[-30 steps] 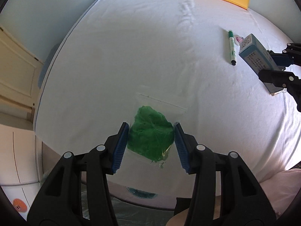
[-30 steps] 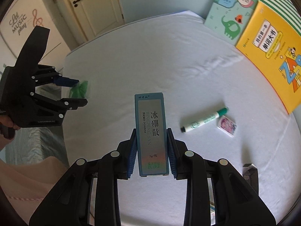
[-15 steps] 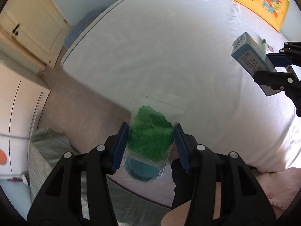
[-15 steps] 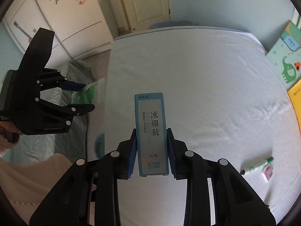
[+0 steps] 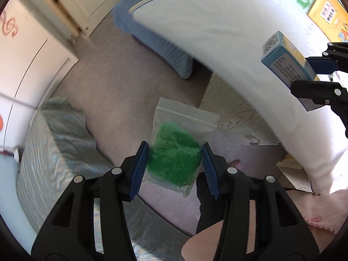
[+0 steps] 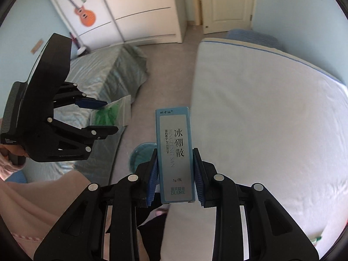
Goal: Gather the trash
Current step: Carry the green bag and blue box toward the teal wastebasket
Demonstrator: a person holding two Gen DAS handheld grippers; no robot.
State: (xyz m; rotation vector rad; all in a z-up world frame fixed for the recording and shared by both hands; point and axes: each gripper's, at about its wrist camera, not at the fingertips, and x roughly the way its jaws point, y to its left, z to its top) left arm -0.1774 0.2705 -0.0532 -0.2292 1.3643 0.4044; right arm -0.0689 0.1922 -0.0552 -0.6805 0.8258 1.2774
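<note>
Left wrist view: left gripper (image 5: pixel 175 164) is clamped on a clear zip bag of crumpled green material (image 5: pixel 176 152), held in the air above the grey floor (image 5: pixel 121 91), beside the white mattress (image 5: pixel 217 21).

Right wrist view: right gripper (image 6: pixel 175 175) is closed on an upright pale-blue cardboard medicine box (image 6: pixel 174 152), between a grey-green covered bed (image 6: pixel 104 74) and the mattress (image 6: pixel 261 119); a white wardrobe (image 6: pixel 139 8) stands behind.

The blue box (image 6: pixel 175 152) reads "冰硼散", "BINGPENG SAN", "3g/瓶" and "BLURE".
</note>
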